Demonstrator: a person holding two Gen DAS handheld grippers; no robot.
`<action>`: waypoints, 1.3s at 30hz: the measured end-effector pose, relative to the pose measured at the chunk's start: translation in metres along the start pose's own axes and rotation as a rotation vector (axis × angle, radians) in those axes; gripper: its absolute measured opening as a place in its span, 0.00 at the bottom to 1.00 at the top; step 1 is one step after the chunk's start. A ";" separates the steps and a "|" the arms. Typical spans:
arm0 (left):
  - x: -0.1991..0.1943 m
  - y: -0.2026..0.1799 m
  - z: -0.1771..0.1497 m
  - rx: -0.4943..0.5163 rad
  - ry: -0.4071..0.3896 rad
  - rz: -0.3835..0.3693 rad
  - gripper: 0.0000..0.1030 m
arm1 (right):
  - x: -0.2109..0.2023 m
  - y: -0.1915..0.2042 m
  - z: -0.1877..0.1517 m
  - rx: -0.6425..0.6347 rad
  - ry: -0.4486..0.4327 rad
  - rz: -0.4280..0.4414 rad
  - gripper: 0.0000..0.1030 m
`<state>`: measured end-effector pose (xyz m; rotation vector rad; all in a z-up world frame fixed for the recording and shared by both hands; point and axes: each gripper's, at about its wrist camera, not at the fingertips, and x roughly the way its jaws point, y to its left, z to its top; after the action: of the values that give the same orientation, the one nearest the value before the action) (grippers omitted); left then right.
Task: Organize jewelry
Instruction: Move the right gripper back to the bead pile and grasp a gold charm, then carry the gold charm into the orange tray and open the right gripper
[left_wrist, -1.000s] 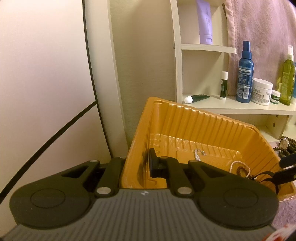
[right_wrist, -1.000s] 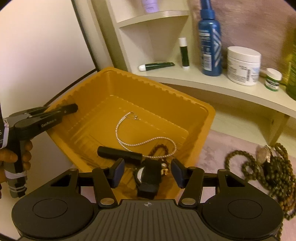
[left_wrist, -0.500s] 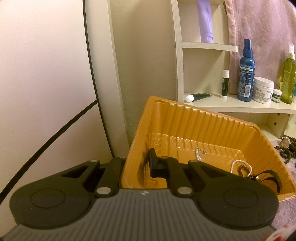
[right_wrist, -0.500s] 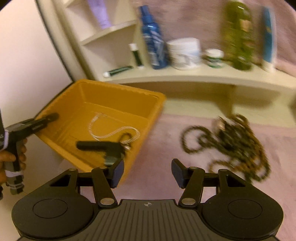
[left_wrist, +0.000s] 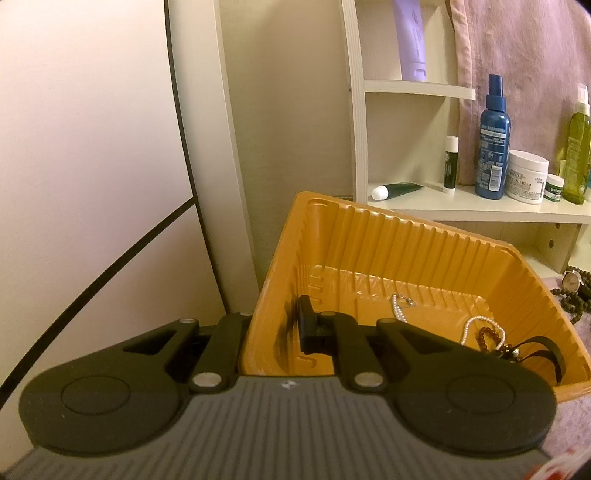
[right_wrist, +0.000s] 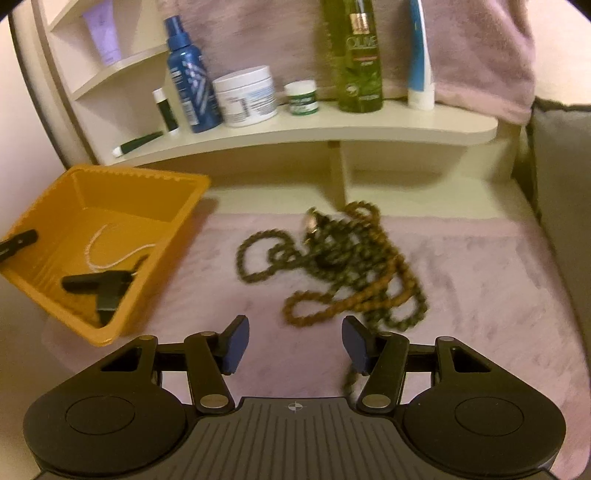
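My left gripper (left_wrist: 273, 332) is shut on the left wall of the orange tray (left_wrist: 388, 240), one finger inside and one outside. In the tray lie a pearl necklace (left_wrist: 397, 308), a small brown bead bracelet (left_wrist: 489, 336) and a black strap watch (left_wrist: 546, 350). In the right wrist view the tray (right_wrist: 110, 184) sits at the left with the pearl necklace (right_wrist: 110, 258) and black watch (right_wrist: 99, 284) inside. My right gripper (right_wrist: 295, 343) is open and holds nothing. It hovers over the pink cloth (right_wrist: 480, 277), just short of a tangle of brown and green bead necklaces (right_wrist: 340, 258).
A small round watch (right_wrist: 312, 221) lies at the far edge of the bead tangle. A cream shelf (right_wrist: 406, 125) behind carries a blue spray bottle (right_wrist: 192, 74), white jar (right_wrist: 247, 96), green bottle (right_wrist: 360, 55) and small tubes. A grey cushion (right_wrist: 561, 184) stands at the right.
My right gripper has swung right, out from over the tray to the pink cloth before the bead tangle. The black watch stays in the tray. My left gripper has kept still.
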<state>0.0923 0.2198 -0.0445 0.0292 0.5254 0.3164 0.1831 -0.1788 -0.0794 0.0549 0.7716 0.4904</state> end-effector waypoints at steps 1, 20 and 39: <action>0.000 0.000 0.000 0.001 0.000 0.000 0.10 | 0.001 -0.001 0.003 -0.017 -0.011 -0.002 0.55; 0.001 0.000 0.001 0.007 0.007 0.003 0.11 | 0.069 0.000 0.058 -0.180 -0.051 0.016 0.19; 0.001 -0.003 0.000 0.013 0.006 0.005 0.10 | 0.052 -0.012 0.056 -0.014 -0.096 0.094 0.08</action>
<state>0.0936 0.2175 -0.0447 0.0422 0.5331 0.3181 0.2576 -0.1593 -0.0756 0.1014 0.6737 0.5784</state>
